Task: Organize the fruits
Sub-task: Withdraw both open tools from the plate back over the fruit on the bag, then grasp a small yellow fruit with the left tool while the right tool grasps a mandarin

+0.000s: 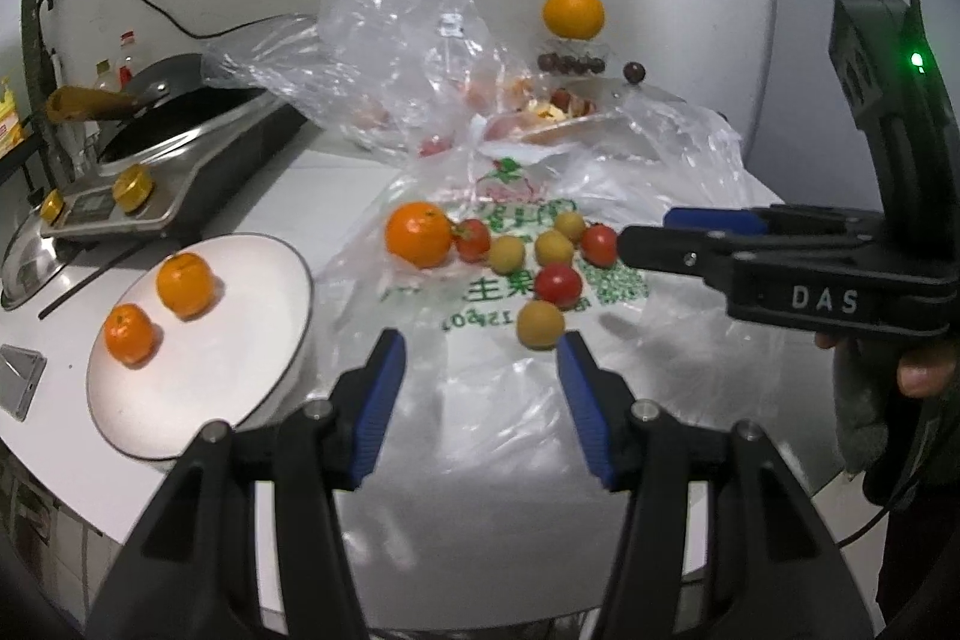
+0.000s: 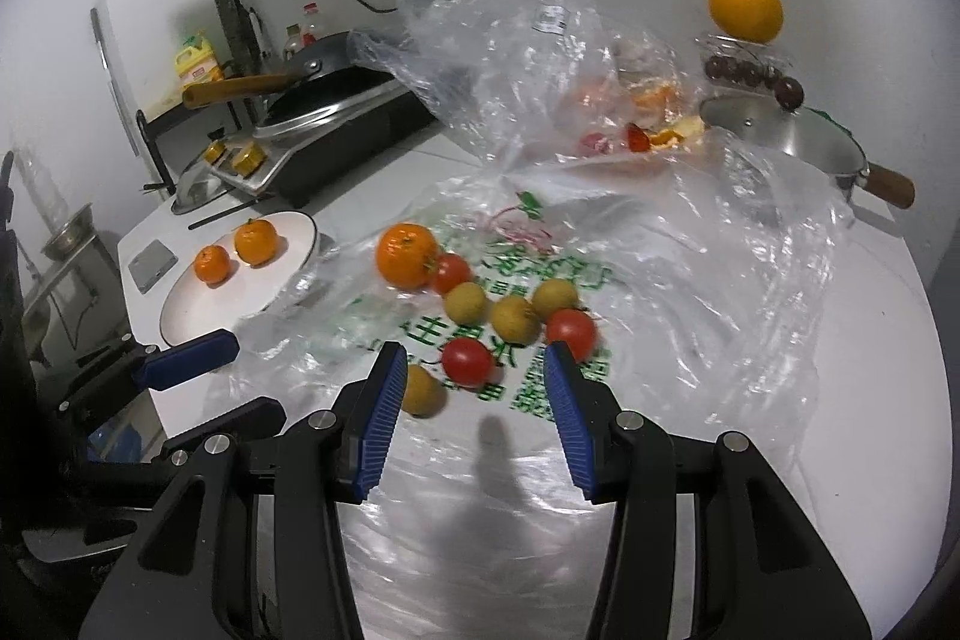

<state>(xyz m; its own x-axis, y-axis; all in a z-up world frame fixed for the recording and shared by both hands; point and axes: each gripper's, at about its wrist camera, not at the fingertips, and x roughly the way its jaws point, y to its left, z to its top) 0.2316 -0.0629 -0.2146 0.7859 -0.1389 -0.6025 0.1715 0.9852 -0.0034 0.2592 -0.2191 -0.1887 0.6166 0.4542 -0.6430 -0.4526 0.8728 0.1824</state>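
White plate [image 1: 198,340] at 9 o'clock, two small oranges [image 1: 185,283] on it. Printed plastic bag [image 1: 498,358] flat on surface, centre. Loose orange [image 1: 418,233] on bag at 11 o'clock of cluster; red tomatoes [image 1: 558,284] and yellow-brown round fruits [image 1: 540,324] packed beside it, some touching.

Left gripper [image 1: 480,358] spread, nothing between pads, just short of nearest yellow fruit. Right gripper [image 2: 471,376] spread, empty, tomato just beyond tips.

Likely light, smooth, prone to roll; tomatoes soft-skinned. Best pinched gently across widest middle. Bag film slippery, may drag.
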